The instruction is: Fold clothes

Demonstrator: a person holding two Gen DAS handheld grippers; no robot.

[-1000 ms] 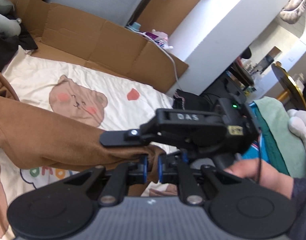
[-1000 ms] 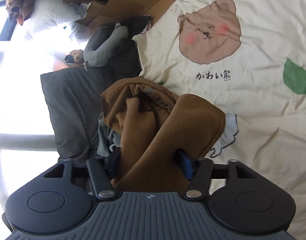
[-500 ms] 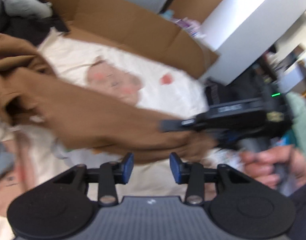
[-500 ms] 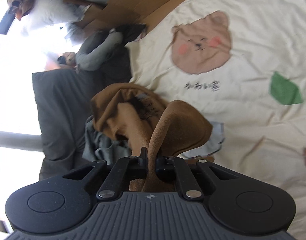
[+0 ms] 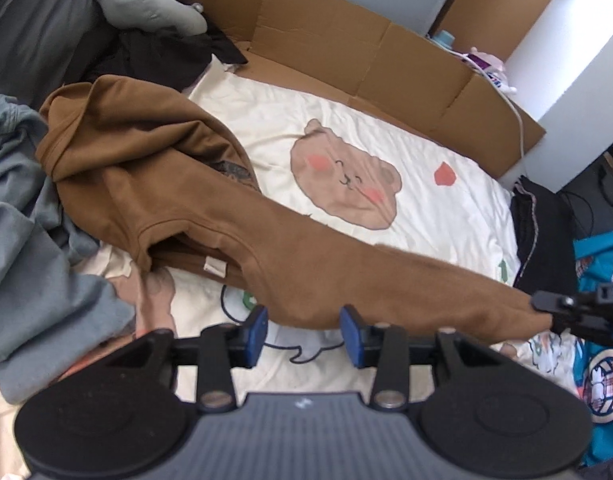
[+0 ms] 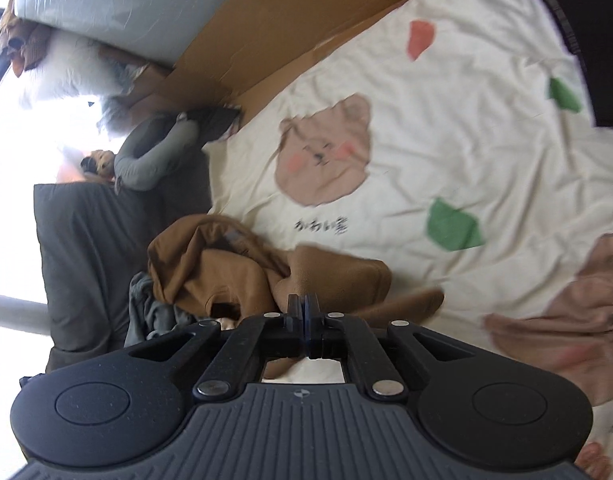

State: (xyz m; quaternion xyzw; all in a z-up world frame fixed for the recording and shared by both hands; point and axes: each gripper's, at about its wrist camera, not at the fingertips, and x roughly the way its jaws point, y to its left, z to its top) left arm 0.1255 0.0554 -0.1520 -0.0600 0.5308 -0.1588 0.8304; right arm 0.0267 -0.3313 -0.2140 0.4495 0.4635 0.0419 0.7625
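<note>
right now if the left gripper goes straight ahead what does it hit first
Most likely the brown garment: the open left gripper points at the stretched band right ahead of it. Depth is unclear; it might pass just under it to the bedsheet.

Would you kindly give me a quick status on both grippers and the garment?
Left gripper open, empty. Right gripper shut on brown sweatshirt sleeve end, stretched across bear sheet. Grey-blue clothes crowd its far side.
</note>
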